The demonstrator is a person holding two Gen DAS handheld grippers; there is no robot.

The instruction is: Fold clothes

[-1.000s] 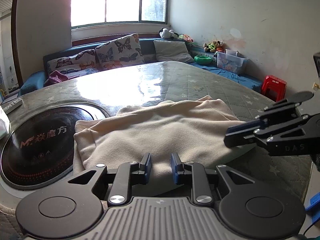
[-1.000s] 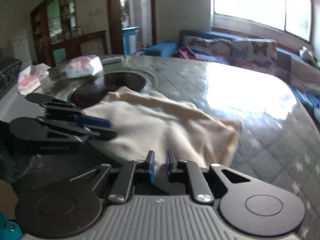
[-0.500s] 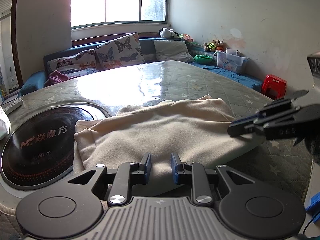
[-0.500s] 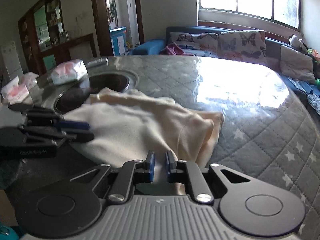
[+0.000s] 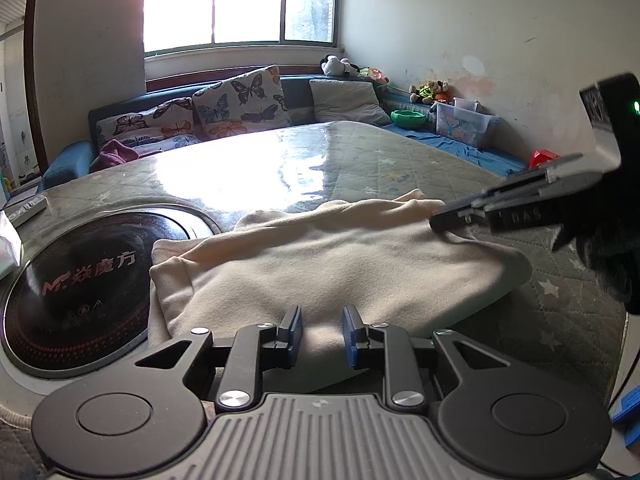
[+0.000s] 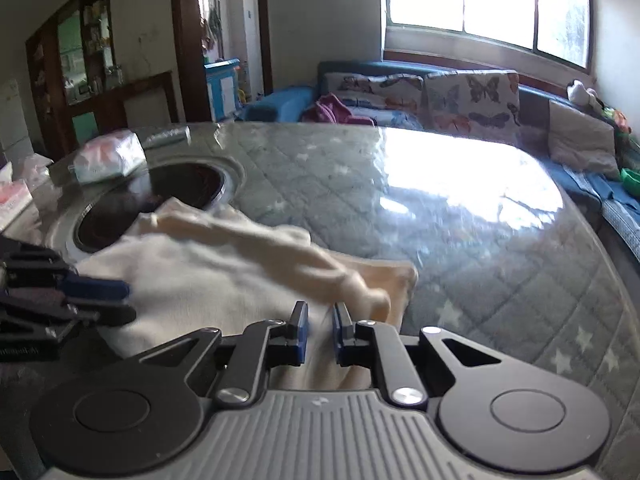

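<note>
Folded cream fleece garment [image 5: 332,268] lying on the grey quilted star-print tabletop [image 5: 400,168]

The garment is partly covering the round black glass cooktop [image 5: 72,280] set into the tabletop. The left claw [image 5: 320,332] is hovering over the garment's near edge, jaws slightly parted and gripping nothing. The right claw [image 6: 320,330] is reaching over the garment's far corner with its jaws nearly closed; cloth is showing in the narrow gap, though a grip cannot be confirmed.

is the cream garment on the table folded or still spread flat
Partly folded. The cream garment lies doubled, with a layered edge at its left end and a bunched ridge along its far side. It is not a neat finished fold.
</note>
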